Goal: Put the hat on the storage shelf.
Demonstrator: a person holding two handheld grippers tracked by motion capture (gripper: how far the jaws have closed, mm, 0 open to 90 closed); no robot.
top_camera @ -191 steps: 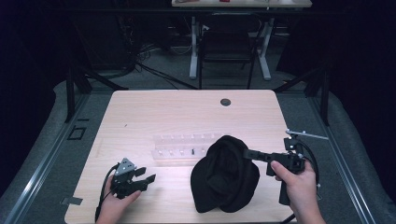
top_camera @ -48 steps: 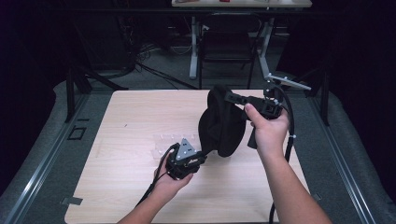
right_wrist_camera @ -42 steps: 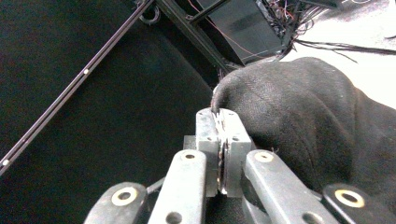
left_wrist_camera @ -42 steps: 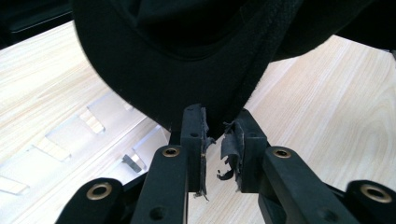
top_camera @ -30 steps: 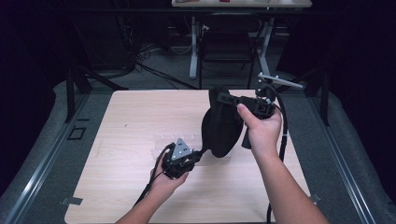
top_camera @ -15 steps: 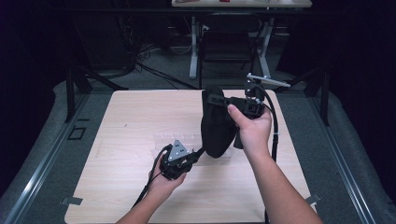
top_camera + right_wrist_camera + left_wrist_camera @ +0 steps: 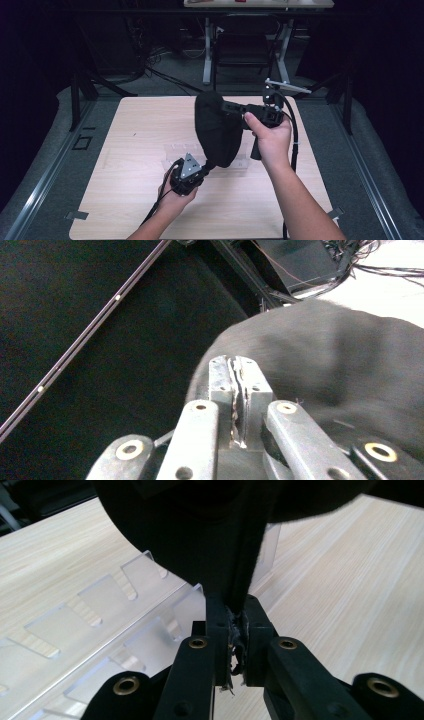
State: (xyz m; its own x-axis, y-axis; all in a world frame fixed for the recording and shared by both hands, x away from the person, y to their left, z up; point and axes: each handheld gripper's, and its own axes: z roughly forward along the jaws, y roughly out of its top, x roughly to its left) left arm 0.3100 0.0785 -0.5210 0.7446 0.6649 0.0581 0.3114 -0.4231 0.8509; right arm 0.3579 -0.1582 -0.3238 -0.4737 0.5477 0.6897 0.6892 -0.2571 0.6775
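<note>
- Two grippers, one black cloth point(image 7: 218, 127) hung between them, up off the table point(image 7: 130, 150). From the high view, the right gripper point(image 7: 227, 107) is held up level over the far half of the table, jaws pinched on the cloth's top edge. The left gripper point(image 7: 209, 164) sits low near the front, clamped on the cloth's bottom tip, and its jaws have just been closing onto it. The cloth hangs like a limp pouch, wide up top and narrowing toward the bottom. A clear tray point(image 7: 172, 152) lies flat on the table under it, partly covered.
- Left gripper view: both black jaws are squeezed right together with a thin fold of the cloth point(image 7: 235, 545) caught between them. Frayed threads stick out along the pinch. The clear tray point(image 7: 100, 625) with its row of slots lies on the wood just behind, off to the left.
- Right gripper view: jaws are nearly touching, and the cloth's point(image 7: 340, 370) edge looks pinched between the pads. The rest of the fabric bulges out to the right. Behind it there's dark floor and some cables, kinda blurry.
</note>
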